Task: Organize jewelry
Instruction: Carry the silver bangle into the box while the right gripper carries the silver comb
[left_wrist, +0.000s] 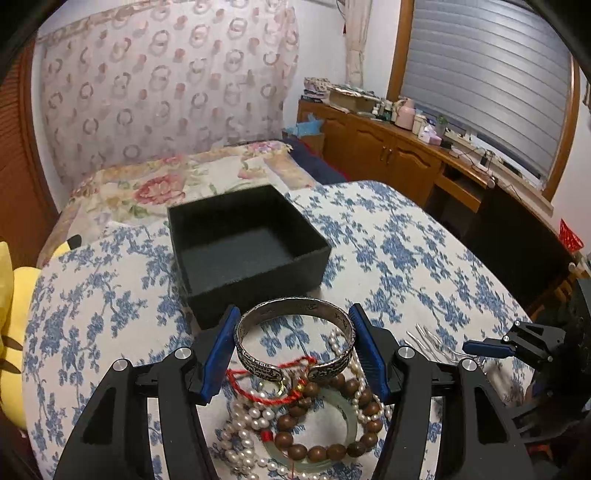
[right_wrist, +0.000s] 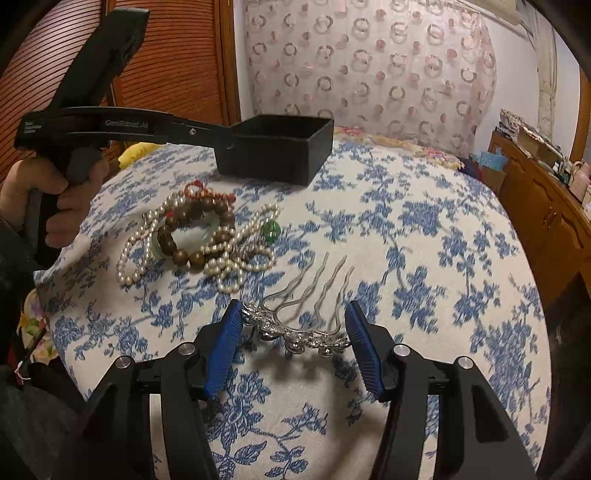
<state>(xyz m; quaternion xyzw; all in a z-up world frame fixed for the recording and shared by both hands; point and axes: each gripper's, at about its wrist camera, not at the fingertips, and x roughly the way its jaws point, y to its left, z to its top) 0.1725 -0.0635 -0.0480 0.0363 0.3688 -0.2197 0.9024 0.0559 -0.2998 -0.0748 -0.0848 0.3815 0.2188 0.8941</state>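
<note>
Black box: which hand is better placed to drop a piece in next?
Left. Its claw holds the silver bangle right before the black box; the right claw sits farther back around the hair comb.

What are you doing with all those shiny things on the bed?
A person is sorting jewelry with two hand-held grippers. The left gripper holds a silver bangle above the pile of beads and pearls, near the empty black box. The right gripper sits around a sparkly hair comb lying on the blue flowered cloth, its pads at the comb's ends.
</note>
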